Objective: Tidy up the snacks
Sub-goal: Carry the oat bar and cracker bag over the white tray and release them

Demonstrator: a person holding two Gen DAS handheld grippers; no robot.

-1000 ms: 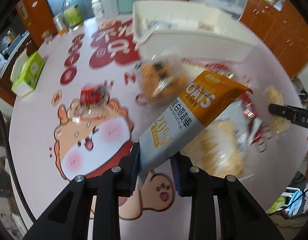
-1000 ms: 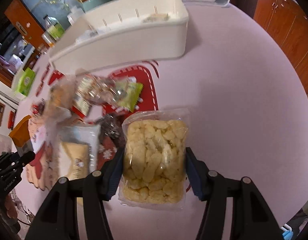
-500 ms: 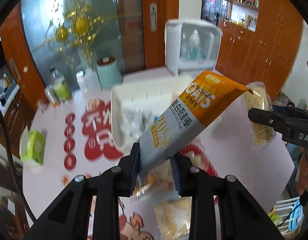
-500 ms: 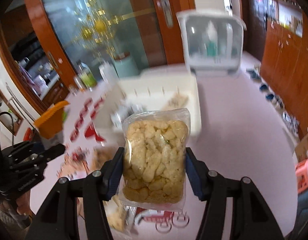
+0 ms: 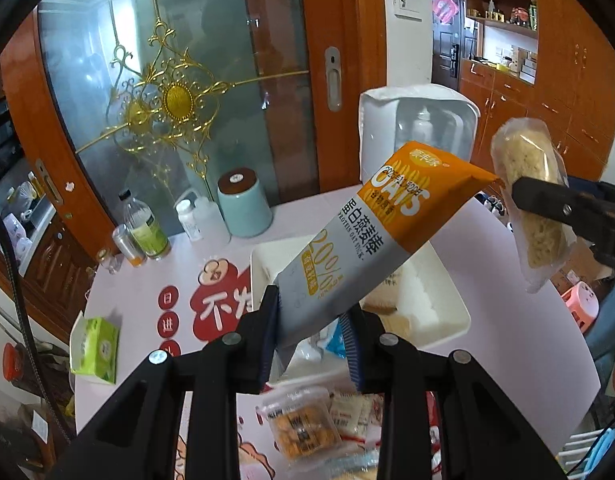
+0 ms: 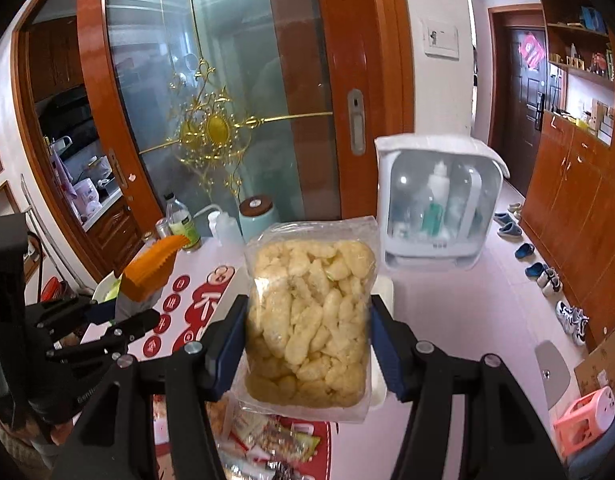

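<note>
Left wrist view: both my claws carry a snack, raised over the white bin.

My left claw [image 5: 313,330] grips the lower end of the orange-and-grey oat stick pack [image 5: 381,232], which slants up to the right; my right claw [image 6: 307,336] is clamped on the clear bag of puffed crackers [image 6: 309,316]. A second ago both packs were low over the pink cartoon table mat [image 5: 139,276] among the loose snacks; now they are lifted, with the white storage bin [image 5: 435,316] below and just ahead of them. I judge the pick-up done and the drop into the bin next. Several packets [image 5: 303,432] remain on the mat near me, so more trips are left.
</note>
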